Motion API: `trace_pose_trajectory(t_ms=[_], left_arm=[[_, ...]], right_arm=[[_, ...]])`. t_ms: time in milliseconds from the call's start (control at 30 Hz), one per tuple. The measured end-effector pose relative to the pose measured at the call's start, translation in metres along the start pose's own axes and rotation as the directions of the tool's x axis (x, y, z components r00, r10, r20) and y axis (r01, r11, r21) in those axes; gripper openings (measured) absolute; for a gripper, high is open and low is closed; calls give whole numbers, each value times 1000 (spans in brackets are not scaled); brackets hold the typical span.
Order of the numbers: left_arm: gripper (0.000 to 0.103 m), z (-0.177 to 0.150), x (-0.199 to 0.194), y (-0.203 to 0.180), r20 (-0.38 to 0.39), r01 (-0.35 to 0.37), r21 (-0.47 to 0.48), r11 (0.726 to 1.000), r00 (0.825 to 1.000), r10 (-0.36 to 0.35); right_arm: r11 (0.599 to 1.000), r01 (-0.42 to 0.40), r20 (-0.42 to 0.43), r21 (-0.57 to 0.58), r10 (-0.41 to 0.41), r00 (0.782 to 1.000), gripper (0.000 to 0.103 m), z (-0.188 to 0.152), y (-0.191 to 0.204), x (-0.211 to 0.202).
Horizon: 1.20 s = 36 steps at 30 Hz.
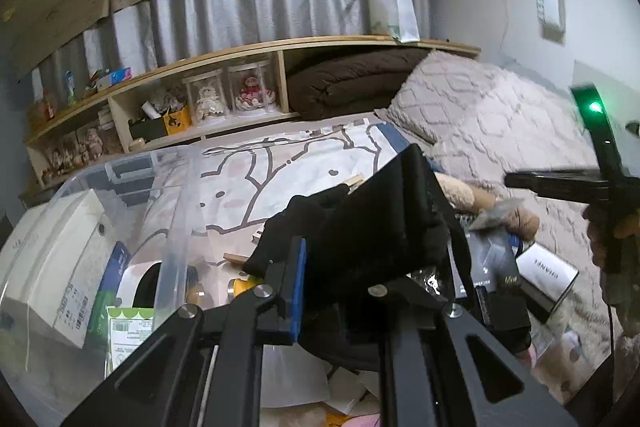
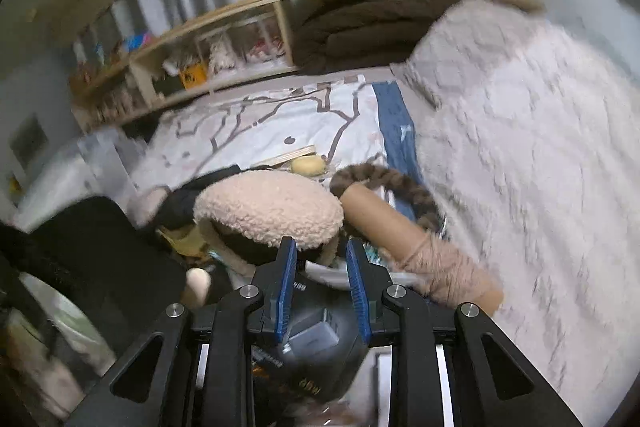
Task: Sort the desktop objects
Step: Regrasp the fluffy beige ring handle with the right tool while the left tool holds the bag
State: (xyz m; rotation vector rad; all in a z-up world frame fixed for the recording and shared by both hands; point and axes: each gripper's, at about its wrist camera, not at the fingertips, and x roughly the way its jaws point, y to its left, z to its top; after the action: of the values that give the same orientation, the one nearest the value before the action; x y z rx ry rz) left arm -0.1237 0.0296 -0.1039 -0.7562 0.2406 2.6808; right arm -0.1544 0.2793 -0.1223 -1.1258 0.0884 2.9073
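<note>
Here, left wrist view first.
Left gripper (image 1: pixel 320 267): jaws closed on a black cloth (image 1: pixel 372 227), which is pinched against the blue pad and bunches up ahead of and above them.
Clear plastic bin (image 1: pixel 176 211): left of the jaws, its wall close beside them.
Bin contents: a white box (image 1: pixel 60 259) leans inside, with a green-and-white packet (image 1: pixel 128 331) nearer the jaws.
Bed (image 1: pixel 280 163): beyond the jaws, under a white sheet with dark line drawings.
Fluffy blanket (image 1: pixel 500 131): right of the jaws and further back.
Clutter right of the jaws: a silver box (image 1: pixel 548 275) and dark plastic packets (image 1: pixel 492 255), lying just beside the cloth.
Right gripper (image 1: pixel 560 183): seen at the far right edge, blurred, held in a hand (image 1: pixel 612 235).
Shelf (image 1: pixel 240 67): far behind the jaws, with dolls in clear cases.

Right wrist view, blurred.
Right gripper (image 2: pixel 322 291): jaws stand partly apart and hold nothing; nothing is pressed between the blue pads.
Dark pouch (image 2: pixel 320 359): below the jaws, seen through the gap.
Fleecy beige hat (image 2: pixel 268 207): straight ahead of the jaws, almost at their tips.
Cardboard tube (image 2: pixel 400 239): ahead and right of the jaws, wound with beige yarn at its near end.
Brown braid (image 2: pixel 396 187): curls over the tube's far end.
Black cloth (image 2: pixel 100 251): left of the jaws.
</note>
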Motion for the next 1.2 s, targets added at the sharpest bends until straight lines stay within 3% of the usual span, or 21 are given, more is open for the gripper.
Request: trace_pose_trajectory(t_ms=[67, 133, 167, 200, 400, 533, 567, 633, 667, 700, 767, 967, 1200], left_arm=[[14, -2, 2, -3, -11, 10, 9, 1000, 1000, -10], [14, -2, 4, -5, -21, 20, 8, 1000, 1000, -20], [14, -3, 6, -5, -32, 31, 4, 1000, 999, -31], [15, -3, 7, -4, -36, 37, -1, 999, 999, -37], [15, -7, 20, 0, -82, 85, -80, 993, 992, -91], [16, -9, 29, -3, -83, 106, -99, 989, 990, -115], [16, -8, 31, -4, -78, 111, -102, 989, 990, -119], [16, -9, 35, -6, -66, 120, -112, 986, 990, -128], [16, -9, 38, -8, -61, 125, -114, 986, 989, -132], [15, -9, 40, -10, -58, 127, -110, 986, 989, -134], [16, -9, 45, -16, -52, 130, -92, 987, 989, -136], [17, -7, 48, -20, -44, 140, -83, 987, 989, -144], [17, -8, 47, -19, -57, 137, -98, 986, 988, -143]], right_arm=[[991, 64, 27, -117, -61, 998, 26, -1, 20, 5], [969, 122, 58, -215, -112, 992, 34, -5, 36, 9], [954, 152, 76, -259, -137, 988, 57, -8, 43, 12], [937, 182, 101, -299, -159, 982, 74, -11, 50, 14], [837, 294, 175, -462, -239, 955, 74, -19, 76, 39], [827, 318, 174, -465, -267, 948, 74, -15, 80, 60], [822, 329, 176, -465, -279, 944, 74, -14, 80, 66], [815, 344, 175, -466, -296, 939, 51, -13, 77, 74], [836, 324, 151, -443, -286, 946, 31, -10, 71, 77], [860, 305, 130, -409, -276, 952, 28, -8, 67, 77], [910, 246, 105, -334, -224, 969, 25, -3, 58, 70], [986, 121, 123, -116, -107, 987, 21, 18, 30, 31], [999, 16, 193, 48, -25, 981, 21, 25, 12, -10]])
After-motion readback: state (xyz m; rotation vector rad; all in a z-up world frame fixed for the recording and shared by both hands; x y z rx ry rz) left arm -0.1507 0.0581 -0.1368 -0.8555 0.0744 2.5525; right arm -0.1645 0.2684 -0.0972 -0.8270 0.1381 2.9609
